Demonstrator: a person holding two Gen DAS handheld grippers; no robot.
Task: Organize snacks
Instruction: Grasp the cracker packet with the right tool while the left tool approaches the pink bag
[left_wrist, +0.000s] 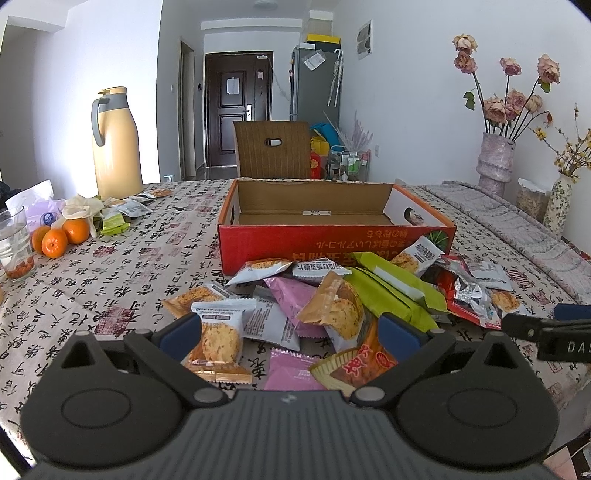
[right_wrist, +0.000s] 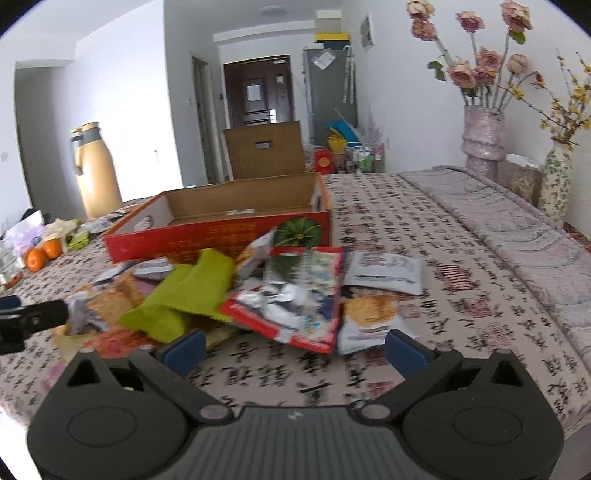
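left gripper (left_wrist: 290, 338): jaws spread wide, holding nothing, sitting low at the near edge of the snack pile (left_wrist: 332, 295). A cracker packet (left_wrist: 218, 334) leans right against the left pad.

right gripper (right_wrist: 295, 350): jaws also wide apart and empty, hanging over bare worktop (right_wrist: 424, 229) just short of the red foil bag (right_wrist: 295, 295).

red box (left_wrist: 332, 225): open and empty as far as I can see, directly behind the pile, touching or nearly touching the far packets.

risk 1: the wrappers overlap every which way, so closing the left jaws here probably pinches two or three at once (the muffin pack (left_wrist: 340, 306) sits on top of the pink packets (left_wrist: 291, 295)), and the extras drop on the way over.

risk 2: foil and plastic are slippery; a grab on a loose corner likely slides out.

risk 3: the green packs (right_wrist: 184, 295) lie between both grippers, so the two could bump if they go for the same spot.

risk 4: squeezing hard crushes the crackers.
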